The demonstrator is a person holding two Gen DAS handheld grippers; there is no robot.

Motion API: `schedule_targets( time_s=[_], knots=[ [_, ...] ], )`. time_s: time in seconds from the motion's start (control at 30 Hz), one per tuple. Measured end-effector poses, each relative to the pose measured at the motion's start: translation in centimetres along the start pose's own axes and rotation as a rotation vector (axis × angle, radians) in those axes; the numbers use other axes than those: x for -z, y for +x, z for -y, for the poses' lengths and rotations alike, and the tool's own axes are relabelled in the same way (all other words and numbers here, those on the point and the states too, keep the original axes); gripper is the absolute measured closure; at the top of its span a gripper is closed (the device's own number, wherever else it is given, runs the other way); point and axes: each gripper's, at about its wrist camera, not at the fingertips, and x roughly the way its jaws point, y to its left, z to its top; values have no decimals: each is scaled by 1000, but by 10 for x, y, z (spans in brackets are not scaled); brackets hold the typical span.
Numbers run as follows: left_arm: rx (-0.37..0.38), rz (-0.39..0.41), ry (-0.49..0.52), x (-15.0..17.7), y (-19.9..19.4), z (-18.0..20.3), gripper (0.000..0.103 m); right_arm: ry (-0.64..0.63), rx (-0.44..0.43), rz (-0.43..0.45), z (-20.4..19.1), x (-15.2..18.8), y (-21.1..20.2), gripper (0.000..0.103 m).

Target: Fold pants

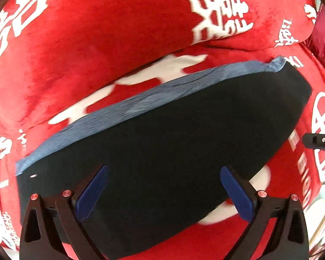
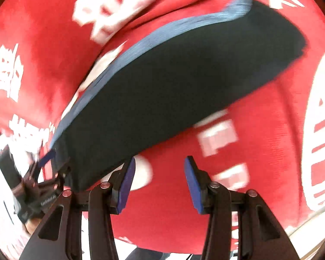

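1. Below us, the pants [image 1: 162,140] lie folded into a dark, flat block on the red blanket [image 1: 97,32] with white characters
2. A lighter blue edge [image 1: 140,99] runs along the far long side of that block, away from both tongs
3. Our left gripper [image 1: 163,191] hangs over the near part of the pants, its blue pads [image 1: 93,192] spread wide; we see nothing pinched between them
4. Our right gripper [image 2: 160,184] sits off the near edge of the pants, above bare blanket; jaws partly open, nothing held
5. The left pad of our right tongs [image 2: 127,184] lies just beside the pants' near edge; whether it touches we cannot tell, the view is blurred
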Motion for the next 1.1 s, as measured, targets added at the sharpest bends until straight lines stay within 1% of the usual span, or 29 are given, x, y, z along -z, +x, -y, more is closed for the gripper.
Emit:
schedule_targets(
  time_s=[0.07,0.1,0.13,0.23,0.3,0.37,0.43,0.47,0.5,0.57,0.63,0.8,0.87,0.9,0.97,1.0,1.03,1.1],
  knots=[
    [14,-16,0,-11,8,16,0,66,-4,25,28,-9,-10,52],
    [12,-20,7,-15,12,21,0,87,-6,32,37,-11,-13,49],
    [1,-19,18,-23,16,29,0,110,-12,40,48,-14,-17,48],
    [-44,-12,20,-42,26,38,0,134,-29,53,69,-20,-22,48],
    [-65,-12,-17,-59,38,40,0,138,-42,51,78,-23,-22,48],
    [-107,-8,-65,-74,53,35,0,146,-55,46,84,-24,-21,48],
    [-171,-28,-96,-86,75,27,0,156,-67,43,91,-24,-21,48],
    [-167,-32,-111,-90,80,24,0,160,-72,43,94,-22,-19,48],
    [-153,-27,-147,-95,82,18,0,165,-78,44,97,-22,-20,48],
    [-147,-64,-167,-103,84,16,0,169,-85,47,101,-22,-19,48],
    [-146,-62,-159,-105,78,21,0,174,-93,59,106,-23,-22,47],
    [-64,-31,-100,-95,56,63,0,224,-133,77,120,-23,-22,46],
    [-33,-21,-99,-90,55,80,0,238,-140,80,122,-24,-19,46],
    [-24,-28,-100,-89,58,86,0,241,-144,83,123,-24,-20,47],
    [-29,-79,-96,-82,73,99,0,240,-143,94,125,-24,-22,46],
    [-35,-91,-99,-78,79,103,0,241,-141,104,127,-26,-24,47],
    [-38,-55,-118,-73,79,104,0,244,-138,113,128,-27,-24,46],
    [-43,-27,-122,-70,78,105,0,264,-133,154,134,-34,-29,47]
  ],
)
